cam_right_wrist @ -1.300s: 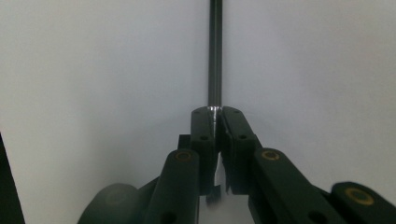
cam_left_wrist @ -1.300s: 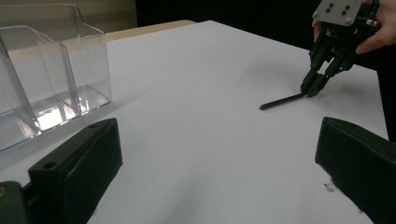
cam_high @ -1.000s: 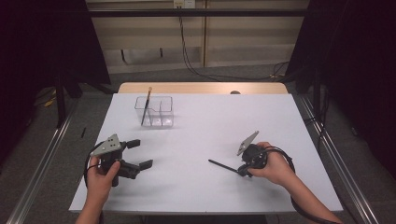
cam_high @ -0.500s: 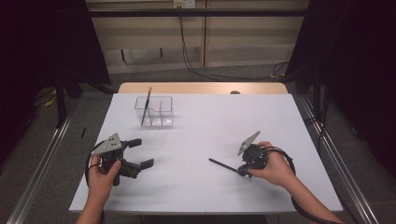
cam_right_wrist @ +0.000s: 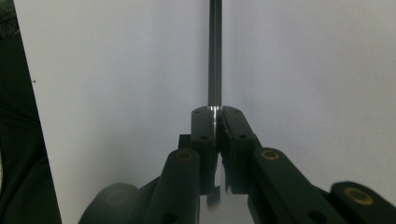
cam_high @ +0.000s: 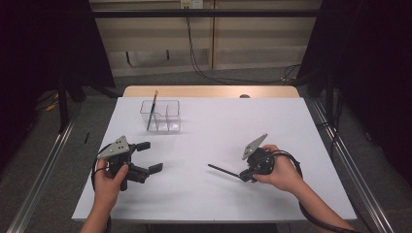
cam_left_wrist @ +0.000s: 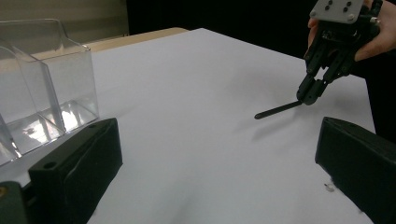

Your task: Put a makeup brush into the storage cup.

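White bench top under dim surroundings: little has changed over the last second. Right tool [cam_high: 247,175] stays clamped on the dark pen [cam_high: 223,171] near the front edge, left tool [cam_high: 148,157] gapes wide; the clear organizer [cam_high: 161,116] awaits, far-left

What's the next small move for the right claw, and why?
Probably lift and carry toward the clear organizer. The right claw is shut on the black pen, which sticks out low over the table; one pen already stands in the organizer.
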Demonstrator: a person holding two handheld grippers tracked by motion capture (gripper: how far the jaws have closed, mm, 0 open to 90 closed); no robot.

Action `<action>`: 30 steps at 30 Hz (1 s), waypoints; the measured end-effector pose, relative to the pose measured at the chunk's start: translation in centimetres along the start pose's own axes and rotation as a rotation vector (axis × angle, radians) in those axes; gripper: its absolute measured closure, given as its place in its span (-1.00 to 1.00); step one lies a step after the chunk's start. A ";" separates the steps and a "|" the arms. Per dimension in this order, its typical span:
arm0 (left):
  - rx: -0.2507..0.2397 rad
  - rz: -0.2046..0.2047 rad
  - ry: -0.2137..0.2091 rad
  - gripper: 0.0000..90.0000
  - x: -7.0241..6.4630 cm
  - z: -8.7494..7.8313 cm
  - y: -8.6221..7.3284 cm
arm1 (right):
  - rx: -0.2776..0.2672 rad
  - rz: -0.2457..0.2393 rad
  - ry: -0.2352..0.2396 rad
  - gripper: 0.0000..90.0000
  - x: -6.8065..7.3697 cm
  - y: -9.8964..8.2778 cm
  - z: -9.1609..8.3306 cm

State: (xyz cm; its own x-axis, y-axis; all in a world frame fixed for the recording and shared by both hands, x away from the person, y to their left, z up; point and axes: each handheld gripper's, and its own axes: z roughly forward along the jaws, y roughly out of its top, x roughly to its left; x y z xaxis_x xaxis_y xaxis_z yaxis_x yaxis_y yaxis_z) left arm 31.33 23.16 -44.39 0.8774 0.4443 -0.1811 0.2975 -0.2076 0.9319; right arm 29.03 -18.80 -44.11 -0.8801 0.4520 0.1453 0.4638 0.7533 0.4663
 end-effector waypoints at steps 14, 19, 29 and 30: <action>0.010 0.018 -0.030 -0.99 -0.4 1.2 0.7 | -0.010 -0.067 0.044 0.88 1.0 1.7 0.2; 0.016 0.017 -0.037 -0.99 -0.4 1.6 0.7 | -0.015 -0.082 0.052 0.88 1.4 2.3 0.6; 0.034 0.027 -0.064 -0.99 -0.7 2.2 0.9 | -0.022 -0.117 0.080 0.88 2.2 3.7 1.1; 0.036 0.033 -0.069 -0.99 -0.8 2.4 1.0 | -0.017 -0.118 0.081 0.88 2.2 3.7 1.1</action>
State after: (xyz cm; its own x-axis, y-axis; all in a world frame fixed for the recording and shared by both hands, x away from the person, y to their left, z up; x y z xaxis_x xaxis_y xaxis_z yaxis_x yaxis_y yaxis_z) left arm 31.85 20.55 -44.02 0.9103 0.3760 -0.1733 0.2807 -0.2527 0.9259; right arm 28.93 -14.45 -43.04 -0.9341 0.3199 0.1584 0.3553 0.7903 0.4992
